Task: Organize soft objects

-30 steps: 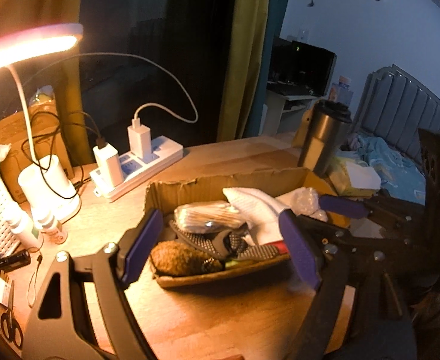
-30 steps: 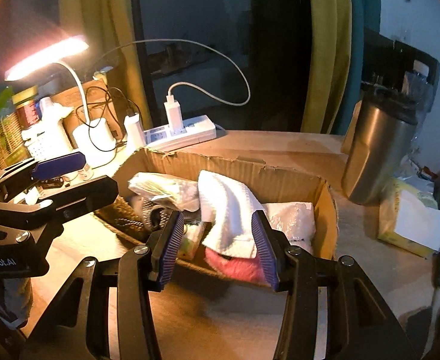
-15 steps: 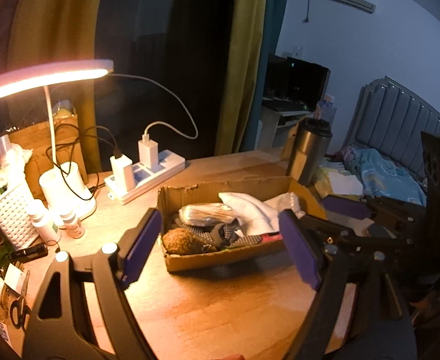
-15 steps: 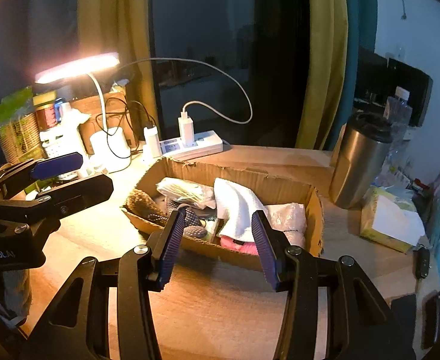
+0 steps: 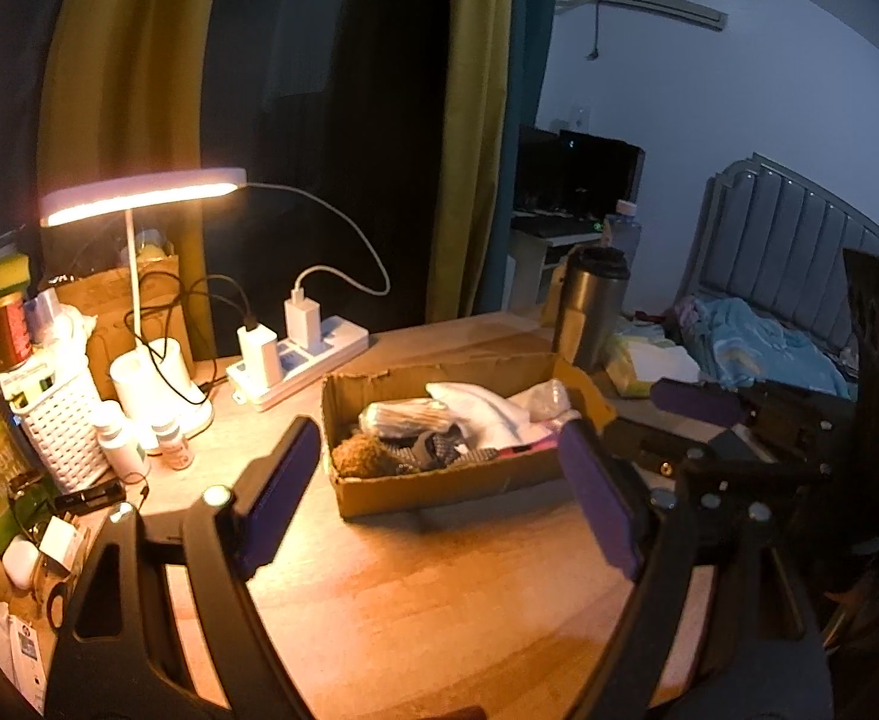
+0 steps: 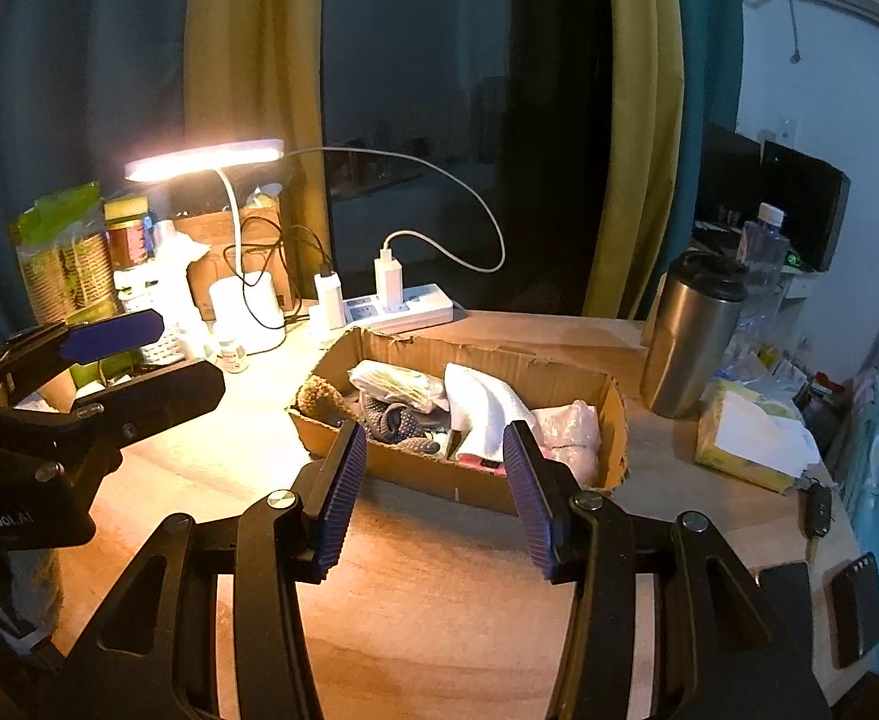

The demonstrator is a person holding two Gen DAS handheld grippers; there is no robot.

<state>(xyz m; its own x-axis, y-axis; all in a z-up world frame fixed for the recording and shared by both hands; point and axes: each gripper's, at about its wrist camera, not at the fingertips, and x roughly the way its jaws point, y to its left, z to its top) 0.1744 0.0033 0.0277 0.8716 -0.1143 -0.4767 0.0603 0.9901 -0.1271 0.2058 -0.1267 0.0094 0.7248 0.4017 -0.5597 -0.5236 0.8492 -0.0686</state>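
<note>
While you hold both tools above the tabletop [image 5: 439,588], your left claw [image 5: 439,504] has its jaws spread wide with nothing between them, and your right claw [image 6: 433,495] has its jaws apart at a narrower gap, also holding and touching nothing. In the left wrist view the right claw shows just to the right of the left one, at about the same level; in the right wrist view the left claw sits off to the left.

Ahead of both claws, past their fingertips and apart from them, lies the cardboard box [image 6: 487,489], open-topped with ragged, torn edges. It rests flat on the tabletop and carries the soft things. From the right claw's side you see a white cloth [image 6: 484,411] draped upright near the middle, a pale pink bundle [image 6: 571,426] to its right, a grey knitted piece [image 6: 394,423] to its left, a clear-wrapped packet [image 6: 394,384] behind that, and a brown fuzzy lump [image 6: 319,399] at the box's far left end.

Beyond the box stand a steel tumbler [image 6: 691,342] to the right and a white power strip [image 6: 400,309] with plugged-in chargers straight ahead; a lit desk lamp [image 6: 205,159] stands further left. A tissue pack [image 6: 751,444] lies right of the tumbler.

A pink strip [image 6: 469,462] under the white cloth is mostly covered, so you cannot tell what it is. The box's near wall hides the lower parts of everything inside, and the clutter left of the lamp is too dim to sort out.
</note>
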